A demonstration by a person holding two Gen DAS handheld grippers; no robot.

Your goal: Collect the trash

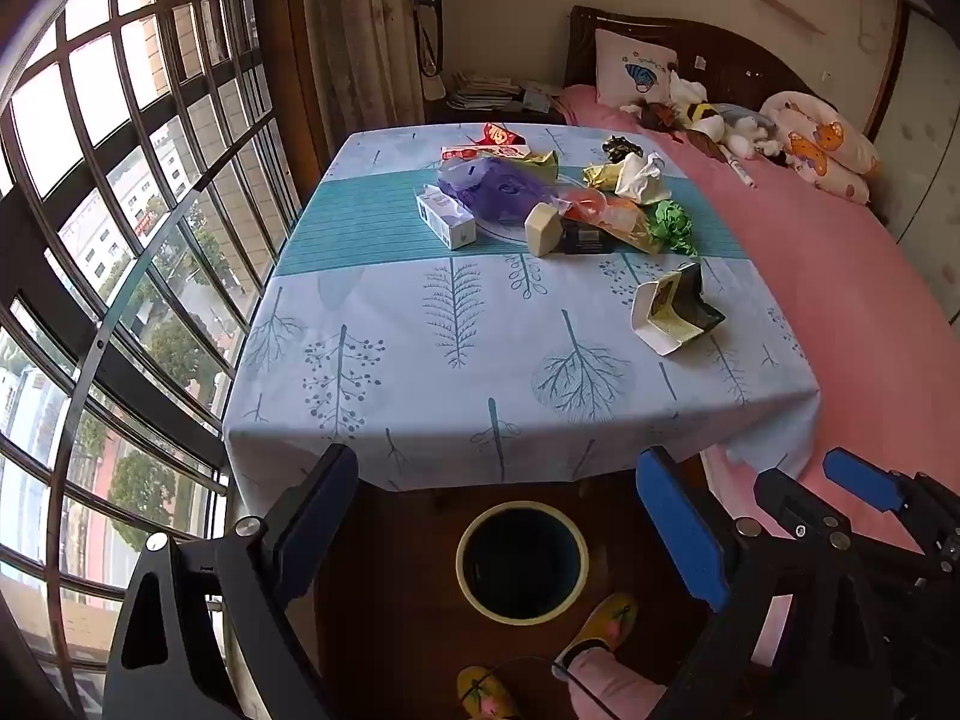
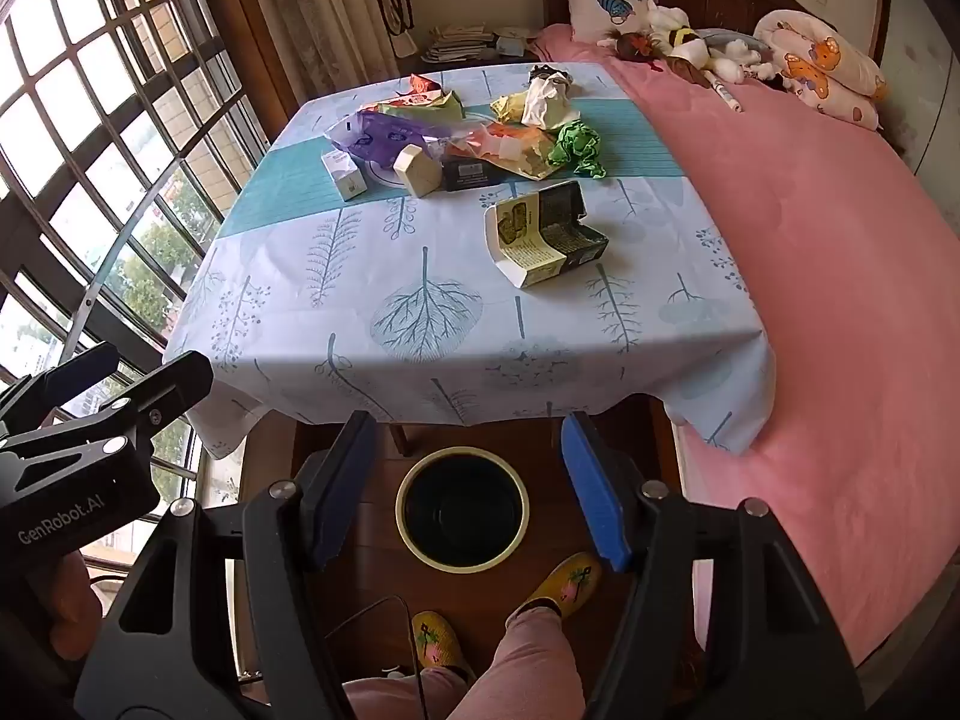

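Down on the floor by the near edge of the table (image 2: 420,372) sits the round bin (image 2: 462,507), dark inside, nothing visible in it that I can make out. Both grippers hang over it, tilted down: the left gripper (image 1: 498,534) is spread as wide as it goes, the right gripper (image 2: 465,486) is spread a bit less, and neither is carrying anything. So I'd call this the gap between pickups, hands free and every scrap up on the tablecloth.

Next move, my guess: reach up and forward for the folded carton (image 2: 543,234), since it lies alone, nearest the edge, well apart from the heap. It's open and floppy, so pinch across a flat wall.

Rough count of the trash: one folded carton, one small white box (image 2: 343,171), one beige box (image 2: 418,171), one dark box (image 2: 471,174), one purple bag (image 2: 384,135), one green paper wad (image 2: 577,147), one white tissue (image 2: 543,102), plus some wrappers behind that overlap too much to count. One bin, two grippers, two yellow slippers (image 2: 567,585).
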